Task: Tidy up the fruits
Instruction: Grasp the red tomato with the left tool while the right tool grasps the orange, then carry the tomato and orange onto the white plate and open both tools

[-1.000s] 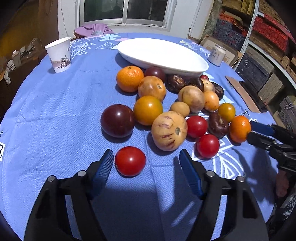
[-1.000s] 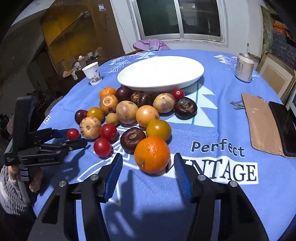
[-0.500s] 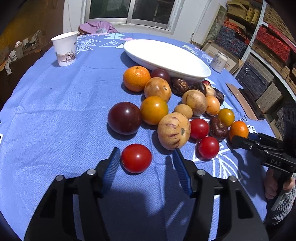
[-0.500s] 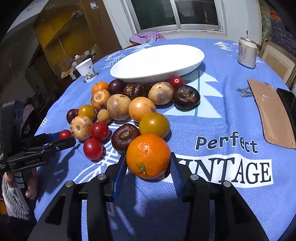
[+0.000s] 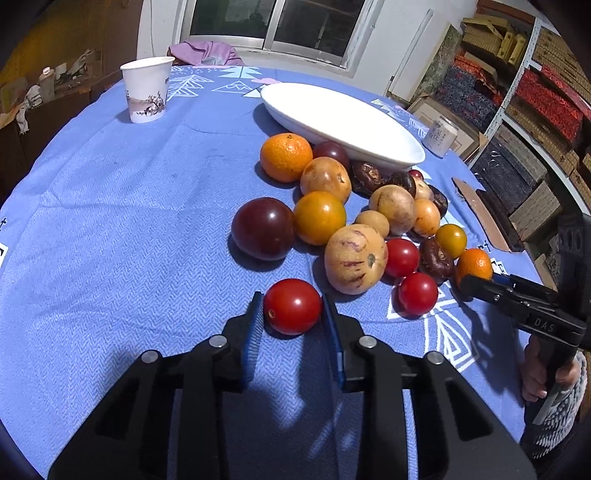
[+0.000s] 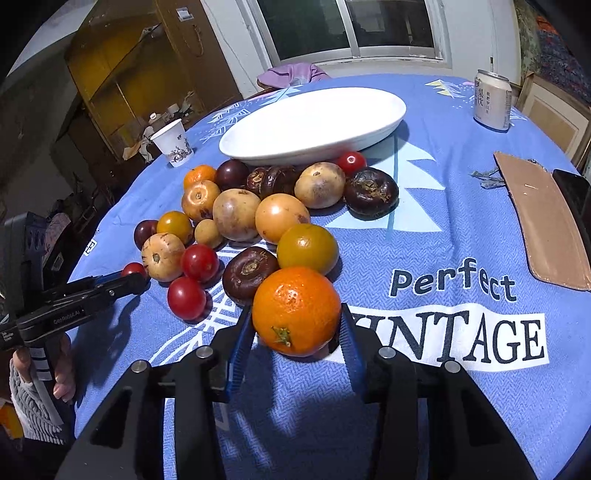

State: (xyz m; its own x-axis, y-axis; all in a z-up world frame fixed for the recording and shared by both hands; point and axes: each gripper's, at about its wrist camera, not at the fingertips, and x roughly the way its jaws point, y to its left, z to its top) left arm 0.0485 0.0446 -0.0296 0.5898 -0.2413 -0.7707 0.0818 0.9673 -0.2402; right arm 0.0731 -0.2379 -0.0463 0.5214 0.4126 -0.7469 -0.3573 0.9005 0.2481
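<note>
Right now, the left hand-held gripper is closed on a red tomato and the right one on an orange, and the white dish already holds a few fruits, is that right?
Not quite: the white dish is empty, as the right wrist view shows. The rest stands: the left hand-held gripper is closed on a red tomato and the right hand-held gripper on an orange.

Daylight is falling across the blue cloth covering the round counter. A sliding window is sitting behind it, a yellow-brown cabinet standing left, shelves of boxes lining the right.
</note>
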